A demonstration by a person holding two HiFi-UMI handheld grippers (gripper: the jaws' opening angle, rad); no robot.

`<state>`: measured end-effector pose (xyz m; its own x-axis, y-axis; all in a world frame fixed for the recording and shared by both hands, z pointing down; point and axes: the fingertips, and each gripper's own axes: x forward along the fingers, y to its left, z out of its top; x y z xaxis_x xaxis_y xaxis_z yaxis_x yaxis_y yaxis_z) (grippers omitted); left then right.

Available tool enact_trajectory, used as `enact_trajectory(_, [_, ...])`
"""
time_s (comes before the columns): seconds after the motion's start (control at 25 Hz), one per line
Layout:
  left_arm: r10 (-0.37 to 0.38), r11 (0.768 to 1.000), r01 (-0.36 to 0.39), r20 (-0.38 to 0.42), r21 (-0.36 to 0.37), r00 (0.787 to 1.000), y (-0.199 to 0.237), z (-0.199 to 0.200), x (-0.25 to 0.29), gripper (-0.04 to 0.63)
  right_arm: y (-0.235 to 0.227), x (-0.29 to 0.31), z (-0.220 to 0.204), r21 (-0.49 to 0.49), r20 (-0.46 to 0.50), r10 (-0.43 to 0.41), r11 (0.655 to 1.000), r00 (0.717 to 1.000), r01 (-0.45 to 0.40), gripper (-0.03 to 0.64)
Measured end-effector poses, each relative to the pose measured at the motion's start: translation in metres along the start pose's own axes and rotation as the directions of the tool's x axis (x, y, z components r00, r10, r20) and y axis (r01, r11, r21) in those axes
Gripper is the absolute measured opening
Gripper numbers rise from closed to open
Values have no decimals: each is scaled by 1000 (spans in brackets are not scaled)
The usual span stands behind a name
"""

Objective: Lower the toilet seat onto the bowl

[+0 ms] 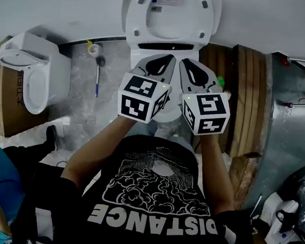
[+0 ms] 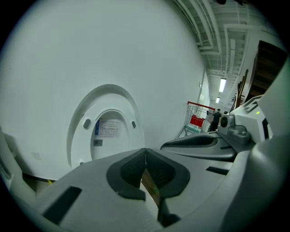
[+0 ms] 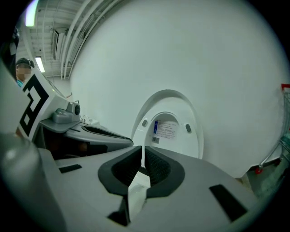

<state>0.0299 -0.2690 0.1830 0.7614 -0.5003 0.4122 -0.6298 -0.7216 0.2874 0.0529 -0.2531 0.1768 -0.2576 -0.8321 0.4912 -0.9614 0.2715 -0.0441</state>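
Observation:
The white toilet seat (image 1: 172, 12) stands raised, leaning back against the white wall, with a printed label on the lid showing through its opening. It also fills the middle of the left gripper view (image 2: 106, 131) and the right gripper view (image 3: 167, 129). The bowl (image 1: 136, 51) lies below it, mostly hidden behind my grippers. My left gripper (image 1: 167, 58) (image 2: 145, 152) and right gripper (image 1: 187, 62) (image 3: 142, 152) hover side by side in front of the seat, apart from it. Both are shut with nothing between the pads.
A second toilet (image 1: 30, 73) sits on a cardboard box (image 1: 6, 98) at the left. A brush (image 1: 98, 75) and a tape roll (image 1: 93, 48) lie on the grey floor. Wooden planks (image 1: 243, 85) stand to the right. A red shopping cart (image 2: 197, 120) is far off.

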Motion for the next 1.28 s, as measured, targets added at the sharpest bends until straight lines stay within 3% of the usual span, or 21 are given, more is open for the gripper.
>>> enact_trajectory(0.28, [-18,998,16,22,67,1000,41,48,33,14,-31,37,45,-105,5,-19,994,1000,20,21])
enact_trajectory(0.52, [-15,982,8,35,190,999,68,85,61,18,-64,66,70,-175,-18,-53,983,998,49,23])
enact_trajectory(0.68, [-1,971,-1,6,241,1000,81,98,83,100,-90,83,79,-213,-31,-57,976,998,49,32])
enact_trajectory(0.84, [52,958,-51,5,282,999,101,113,101,125,-109,107,84,-235,-55,-33,972,998,19,104])
enact_trajectory(1.12, [181,904,-145,-53,401,982,136,125,130,205,-141,146,95,-316,-83,-12,949,997,-14,158])
enact_trajectory(1.28, [262,864,-217,-38,455,964,153,134,137,233,-157,164,101,-386,-83,-44,923,996,9,201])
